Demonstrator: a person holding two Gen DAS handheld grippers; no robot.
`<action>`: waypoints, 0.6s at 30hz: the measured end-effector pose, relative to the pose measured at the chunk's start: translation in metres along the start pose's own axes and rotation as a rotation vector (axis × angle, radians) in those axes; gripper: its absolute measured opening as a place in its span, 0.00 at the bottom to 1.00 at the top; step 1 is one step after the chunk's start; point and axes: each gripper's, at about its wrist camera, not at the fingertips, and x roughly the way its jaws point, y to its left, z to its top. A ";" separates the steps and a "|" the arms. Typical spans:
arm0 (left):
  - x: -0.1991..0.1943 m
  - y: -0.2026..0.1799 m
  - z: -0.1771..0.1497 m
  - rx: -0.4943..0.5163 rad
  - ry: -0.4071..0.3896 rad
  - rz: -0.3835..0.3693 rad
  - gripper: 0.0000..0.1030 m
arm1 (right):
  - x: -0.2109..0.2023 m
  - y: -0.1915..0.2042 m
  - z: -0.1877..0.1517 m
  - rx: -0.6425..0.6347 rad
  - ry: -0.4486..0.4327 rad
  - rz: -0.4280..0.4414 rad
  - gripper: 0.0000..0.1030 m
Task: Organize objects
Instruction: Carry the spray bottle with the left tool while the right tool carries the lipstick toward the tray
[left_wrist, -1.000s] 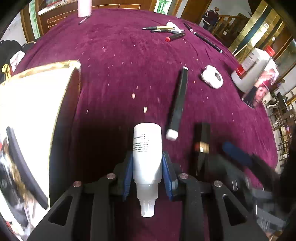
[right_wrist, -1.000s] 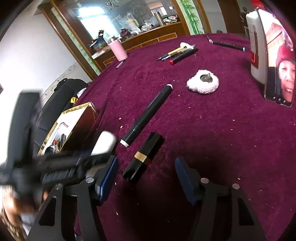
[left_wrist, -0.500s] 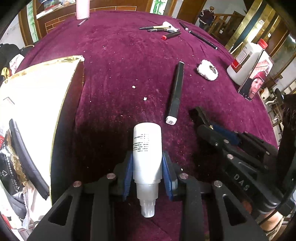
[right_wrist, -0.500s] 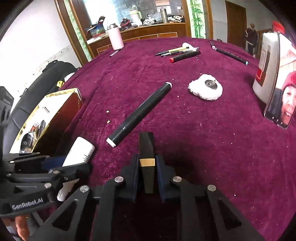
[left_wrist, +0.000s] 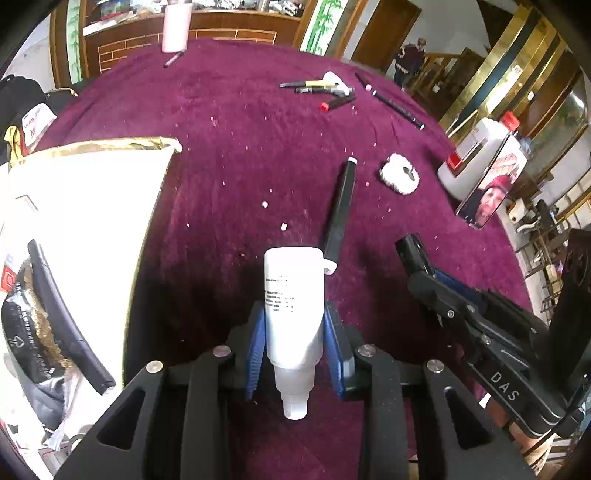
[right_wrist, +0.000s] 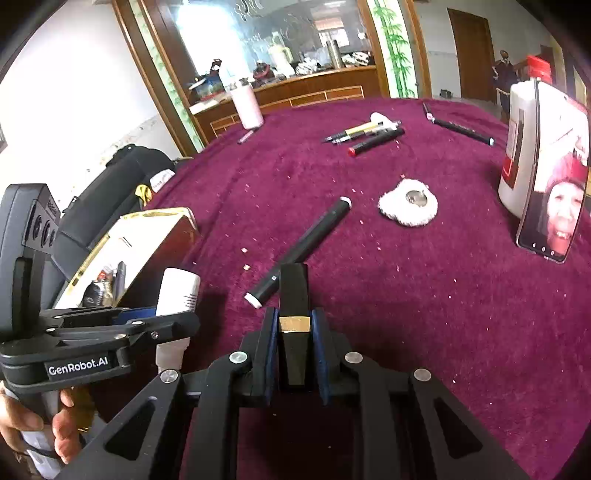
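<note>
My left gripper (left_wrist: 293, 343) is shut on a white squeeze bottle (left_wrist: 293, 299), cap end toward the camera, held above the purple cloth. In the right wrist view that bottle (right_wrist: 177, 291) shows at the left inside the left gripper (right_wrist: 162, 317). My right gripper (right_wrist: 294, 343) is shut on a black lipstick tube with a gold band (right_wrist: 293, 314), lifted off the cloth. From the left wrist view the right gripper (left_wrist: 439, 273) comes in from the right with the tube's black tip (left_wrist: 410, 245) sticking out. A long black pen with white ends (left_wrist: 341, 210) (right_wrist: 303, 247) lies just ahead.
A gold-edged open box (left_wrist: 74, 192) (right_wrist: 122, 247) with items inside sits at the left. A white fluffy pad (right_wrist: 408, 206), a propped phone (right_wrist: 554, 192) against a white jug (right_wrist: 517, 147), several pens (right_wrist: 369, 134) and a pink cup (right_wrist: 247, 107) lie farther back.
The right gripper closed on the black lipstick tube and raised it off the cloth. The left gripper kept its hold on the white bottle and tilted slightly.
</note>
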 end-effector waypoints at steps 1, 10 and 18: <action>-0.003 0.000 0.000 -0.003 -0.006 -0.002 0.28 | -0.001 0.001 0.001 -0.003 -0.003 0.003 0.18; -0.036 0.009 0.001 -0.024 -0.086 -0.030 0.28 | -0.007 0.016 0.001 -0.027 -0.014 0.032 0.18; -0.085 0.039 0.001 -0.081 -0.191 0.027 0.28 | -0.005 0.021 -0.001 -0.036 -0.013 0.056 0.18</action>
